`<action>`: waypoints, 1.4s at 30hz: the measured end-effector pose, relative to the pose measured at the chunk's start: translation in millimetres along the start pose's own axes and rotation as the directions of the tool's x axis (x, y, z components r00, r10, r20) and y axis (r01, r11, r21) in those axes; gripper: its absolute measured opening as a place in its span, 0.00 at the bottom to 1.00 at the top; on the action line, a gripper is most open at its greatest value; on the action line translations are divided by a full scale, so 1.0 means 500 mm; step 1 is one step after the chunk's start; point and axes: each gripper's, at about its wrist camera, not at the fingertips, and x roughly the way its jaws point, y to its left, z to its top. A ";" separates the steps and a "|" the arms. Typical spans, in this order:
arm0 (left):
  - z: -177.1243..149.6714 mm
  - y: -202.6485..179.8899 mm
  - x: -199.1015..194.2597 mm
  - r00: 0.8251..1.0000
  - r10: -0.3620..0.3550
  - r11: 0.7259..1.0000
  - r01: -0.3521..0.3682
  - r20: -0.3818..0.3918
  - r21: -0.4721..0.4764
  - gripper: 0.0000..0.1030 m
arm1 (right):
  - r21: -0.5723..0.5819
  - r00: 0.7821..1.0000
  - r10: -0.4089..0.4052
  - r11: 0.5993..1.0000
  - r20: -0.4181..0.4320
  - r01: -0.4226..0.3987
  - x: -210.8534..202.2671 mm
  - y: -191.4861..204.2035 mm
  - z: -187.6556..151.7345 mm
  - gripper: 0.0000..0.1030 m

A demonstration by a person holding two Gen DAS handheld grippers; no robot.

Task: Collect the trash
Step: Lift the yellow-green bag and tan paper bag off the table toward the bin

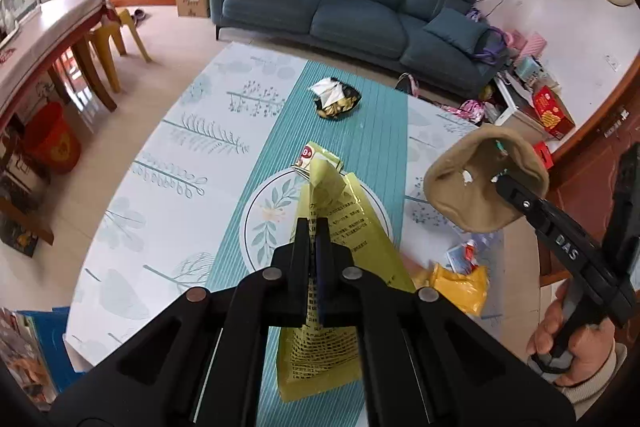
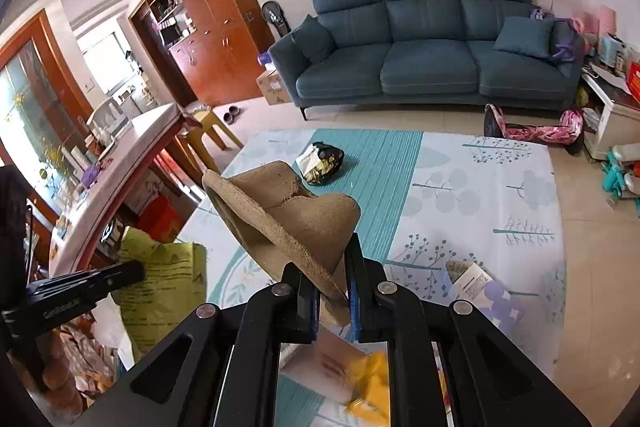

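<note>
Now keep your left gripper (image 1: 312,227) clamped on the yellow bag (image 1: 352,227) while your right gripper (image 2: 330,283), pinching the brown pulp piece (image 2: 288,211), lowers it inside.

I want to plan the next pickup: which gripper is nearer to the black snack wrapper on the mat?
Probably left, narrowly. The left gripper, holding the yellow bag, faces the black snack wrapper; the right gripper, holding the brown pulp tray, is off to its right.
</note>
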 end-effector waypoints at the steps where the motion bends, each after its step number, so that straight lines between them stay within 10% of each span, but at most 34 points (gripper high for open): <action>1: -0.002 0.002 -0.015 1.000 -0.003 1.000 0.003 0.007 0.001 0.00 | 0.004 1.000 0.000 1.000 0.005 0.000 -0.009 0.006 -0.001 0.11; 18: -0.111 0.120 -0.252 0.988 -0.118 0.993 0.115 0.102 0.041 0.00 | 0.045 0.997 -0.061 0.997 0.056 0.058 -0.203 0.207 -0.152 0.11; 32: -0.399 0.307 -0.378 0.979 -0.206 0.958 0.202 -0.001 0.206 0.00 | 0.251 0.988 -0.151 0.956 -0.032 0.155 -0.314 0.446 -0.586 0.11; 42: -0.582 0.299 -0.353 0.972 -0.205 0.926 0.229 -0.110 0.300 0.00 | 0.362 0.958 -0.186 0.896 -0.219 0.257 -0.351 0.466 -0.841 0.11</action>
